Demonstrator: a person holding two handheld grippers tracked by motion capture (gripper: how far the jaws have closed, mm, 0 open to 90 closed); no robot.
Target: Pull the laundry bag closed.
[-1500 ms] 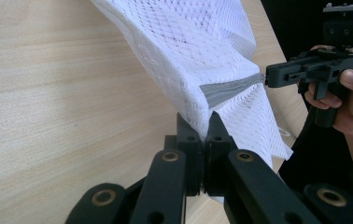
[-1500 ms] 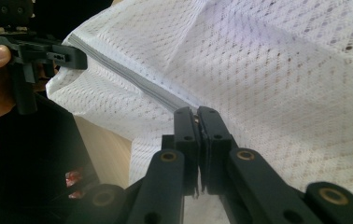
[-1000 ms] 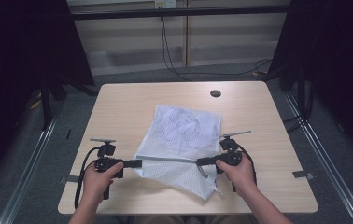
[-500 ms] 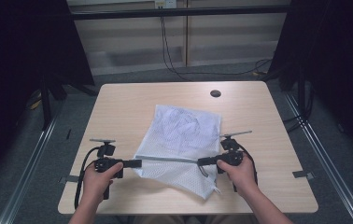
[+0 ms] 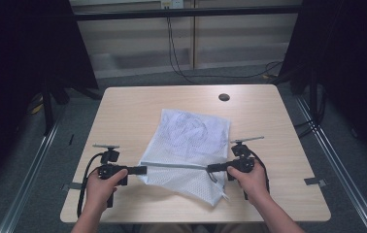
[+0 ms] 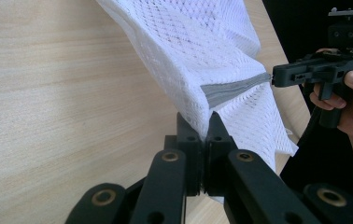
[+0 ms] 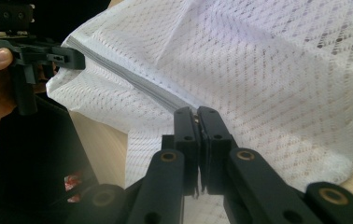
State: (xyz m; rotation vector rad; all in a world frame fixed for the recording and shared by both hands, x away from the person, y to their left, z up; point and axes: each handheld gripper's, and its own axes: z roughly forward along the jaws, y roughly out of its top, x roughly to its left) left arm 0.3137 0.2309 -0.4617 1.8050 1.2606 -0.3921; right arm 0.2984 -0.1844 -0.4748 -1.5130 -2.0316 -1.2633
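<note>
With both grippers, left (image 5: 142, 170) and right (image 5: 210, 168), clamped shut on the bag (image 5: 196, 141), keep the zipper (image 5: 176, 165) taut and level above the counter (image 5: 123, 111).

**Colours and patterns on the table**

A white mesh bag (image 5: 191, 145) with a fine diamond-net weave is seen, crossed by a grey zipper band (image 5: 176, 165). The left gripper (image 5: 140, 169) and right gripper (image 5: 211, 168) are coloured black. The table (image 5: 123, 111) is finished in pale wood grain, marked by a dark round spot (image 5: 224, 97) at the far right.
</note>
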